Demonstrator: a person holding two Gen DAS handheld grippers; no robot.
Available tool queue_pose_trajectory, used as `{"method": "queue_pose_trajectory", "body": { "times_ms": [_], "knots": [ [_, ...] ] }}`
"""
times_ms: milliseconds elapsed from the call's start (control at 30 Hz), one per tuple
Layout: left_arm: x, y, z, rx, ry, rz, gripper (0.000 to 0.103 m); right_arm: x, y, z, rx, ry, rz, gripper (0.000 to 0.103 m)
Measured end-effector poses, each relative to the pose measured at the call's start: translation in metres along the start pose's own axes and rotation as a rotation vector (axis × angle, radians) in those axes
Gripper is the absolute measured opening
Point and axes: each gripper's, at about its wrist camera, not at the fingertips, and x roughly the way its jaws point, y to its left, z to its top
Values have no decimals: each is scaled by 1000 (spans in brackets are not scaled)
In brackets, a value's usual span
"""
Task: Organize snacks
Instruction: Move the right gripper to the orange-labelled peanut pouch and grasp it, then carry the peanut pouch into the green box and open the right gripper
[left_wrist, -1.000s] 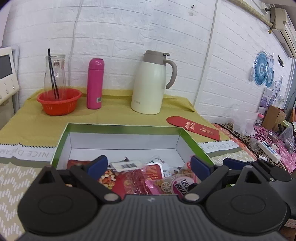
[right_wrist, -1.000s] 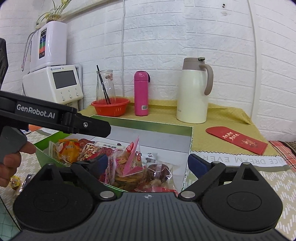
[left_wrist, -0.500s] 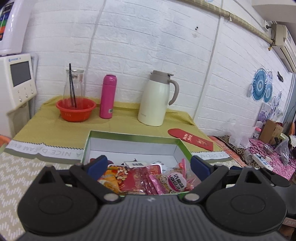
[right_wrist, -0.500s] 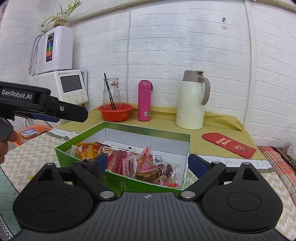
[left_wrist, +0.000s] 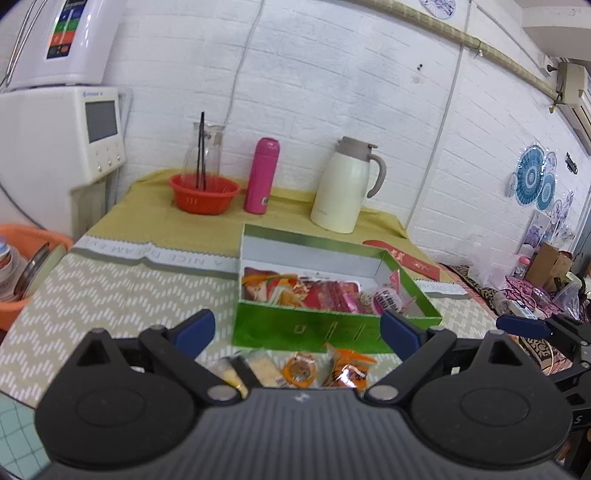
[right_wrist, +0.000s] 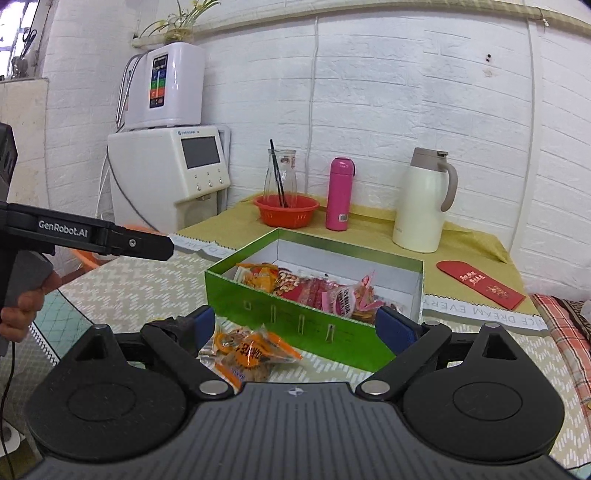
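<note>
Both grippers, left (left_wrist: 297, 328) and right (right_wrist: 291, 325), hung wide open and empty over what looked like loose snack packets (right_wrist: 255, 352) beside the green box (right_wrist: 314, 325).

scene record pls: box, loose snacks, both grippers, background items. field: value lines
box: green box, open top, on the patterned table
box contents: mixed snack packets, piled
loose snacks: orange packets on the table in front of the box, outside it
left gripper: open, empty, above loose packets
right gripper: open, empty, facing the box front
background: red bowl, pink bottle, cream jug, red envelope
</note>
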Motion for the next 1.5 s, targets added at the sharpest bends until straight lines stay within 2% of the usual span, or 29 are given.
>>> {"method": "queue_pose_trajectory", "body": {
  "times_ms": [167,300,400,500,533,733,900,1033,1133,1167,1233,1267,1300,1500],
  "knots": [
    [-8,23,-19,-23,58,41,93,43,2,-20,80,116,48,103],
    [-16,35,-29,-34,69,61,93,83,10,-33,192,188,32,103],
    [-16,38,-34,-27,90,56,93,104,12,-38,307,207,32,103],
    [-11,37,-39,-12,115,47,93,113,17,-41,316,203,30,103],
    [-8,36,-41,-10,128,37,93,114,19,-43,279,212,27,69],
    [14,18,-49,8,186,-74,93,89,5,-49,125,232,150,68],
    [37,-5,-54,14,229,-173,93,63,-18,-60,123,245,167,69],
    [61,-32,-56,12,280,-265,93,48,-24,-66,146,229,145,88],
    [78,-53,-58,45,308,-328,93,43,-24,-71,138,232,147,91],
    [82,-58,-59,51,320,-337,91,43,-23,-73,131,236,154,91],
    [92,-66,-62,60,344,-360,81,42,-22,-76,124,238,160,90],
    [97,-69,-63,61,359,-374,61,41,-23,-77,122,237,158,90],
    [101,-71,-63,56,374,-382,51,41,-24,-78,122,234,155,90],
    [117,-73,-66,28,392,-364,50,43,-27,-76,137,210,156,90]
  ]
}}
